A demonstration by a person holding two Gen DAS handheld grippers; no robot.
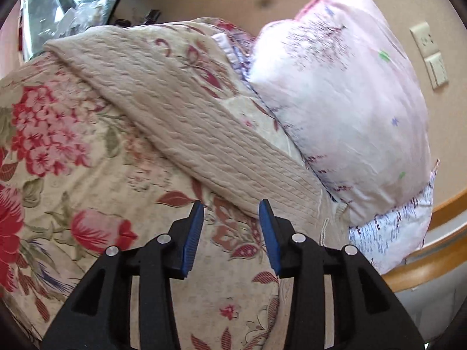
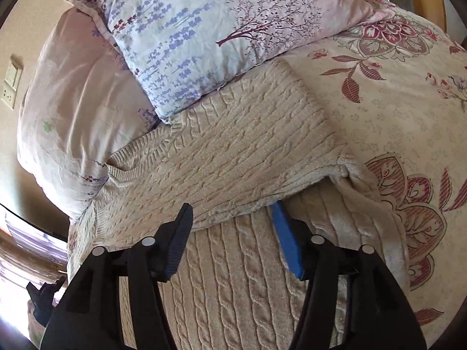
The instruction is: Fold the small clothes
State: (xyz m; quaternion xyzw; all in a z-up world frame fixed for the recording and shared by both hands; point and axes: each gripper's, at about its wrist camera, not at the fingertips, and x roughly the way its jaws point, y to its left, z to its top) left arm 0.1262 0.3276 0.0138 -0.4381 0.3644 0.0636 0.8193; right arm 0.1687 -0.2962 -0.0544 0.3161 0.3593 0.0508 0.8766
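One sweater (image 2: 233, 151), two pillows (image 2: 204, 29).

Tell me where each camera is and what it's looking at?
Left wrist: sits on the left gripper, looking along its open fingers down at the floral bedspread, the sweater and a pillow. Only the gripper shows.
Right wrist: sits on the right gripper, looking down at the sweater's folded edge, pillows behind. Only the open gripper shows.
Shared: sweater, bedspread, pillows, wall switch.

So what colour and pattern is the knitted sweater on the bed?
Plain beige cable-knit sweater, no print; clearest in the right wrist view.
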